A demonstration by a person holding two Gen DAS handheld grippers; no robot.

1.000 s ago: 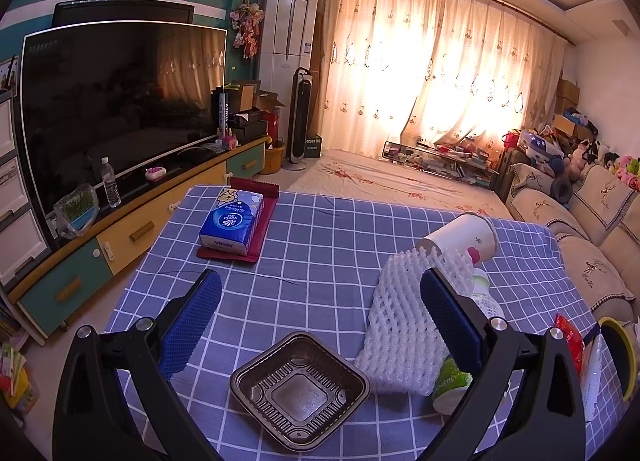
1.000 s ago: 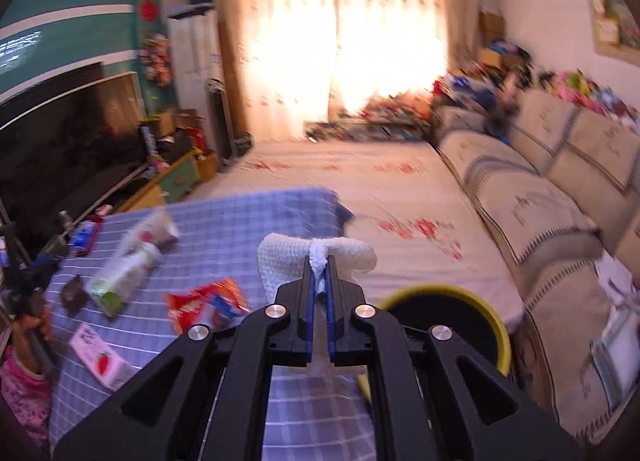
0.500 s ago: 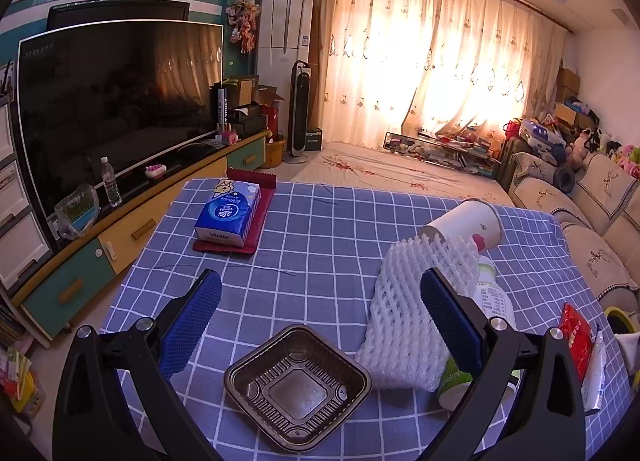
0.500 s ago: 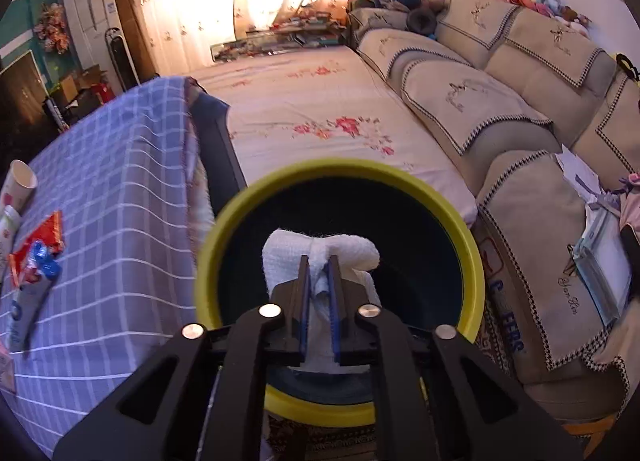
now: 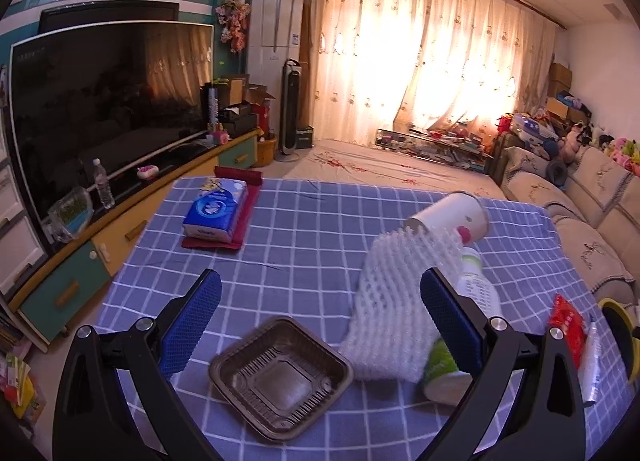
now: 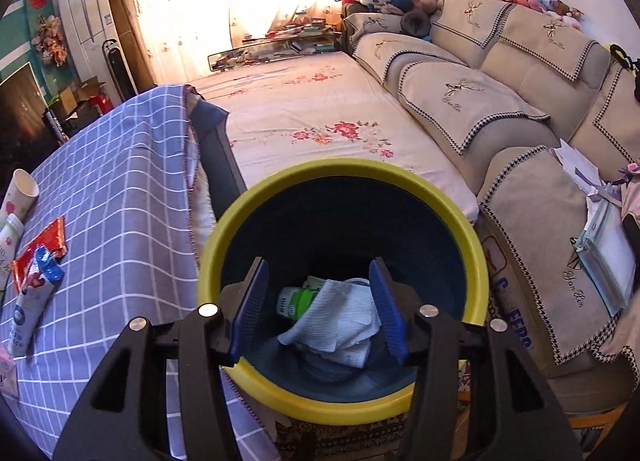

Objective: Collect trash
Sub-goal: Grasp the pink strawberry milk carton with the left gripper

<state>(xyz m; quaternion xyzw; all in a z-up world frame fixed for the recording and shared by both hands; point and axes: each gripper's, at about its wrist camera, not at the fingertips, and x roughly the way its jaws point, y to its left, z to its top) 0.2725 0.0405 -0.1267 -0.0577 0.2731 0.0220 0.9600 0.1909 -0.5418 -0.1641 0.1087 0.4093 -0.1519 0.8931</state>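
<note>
My right gripper [image 6: 318,301] hangs over the yellow-rimmed bin [image 6: 476,249], its jaws opening with nothing pressed between them. A crumpled white paper towel [image 6: 340,321] lies down inside the bin on a green-and-white carton [image 6: 298,299]. My left gripper [image 5: 320,317] is open above the checked tablecloth [image 5: 312,237]. Between its fingers lie a brown plastic tray [image 5: 280,377] and a white foam net [image 5: 396,309]. Beyond them are a green-and-white bottle [image 5: 476,293], a paper cup [image 5: 452,215] and a red wrapper [image 5: 566,325].
A tissue pack [image 5: 216,209] rests on a red mat at the table's far left. A TV cabinet [image 5: 120,229] runs along the left; a sofa [image 6: 500,93] stands right of the bin. On the table's edge lie a red wrapper [image 6: 40,249] and a tube [image 6: 28,305].
My right gripper dropped over the bin and opened; the paper towel left its jaws and now lies inside the bin. The left gripper stayed put.
</note>
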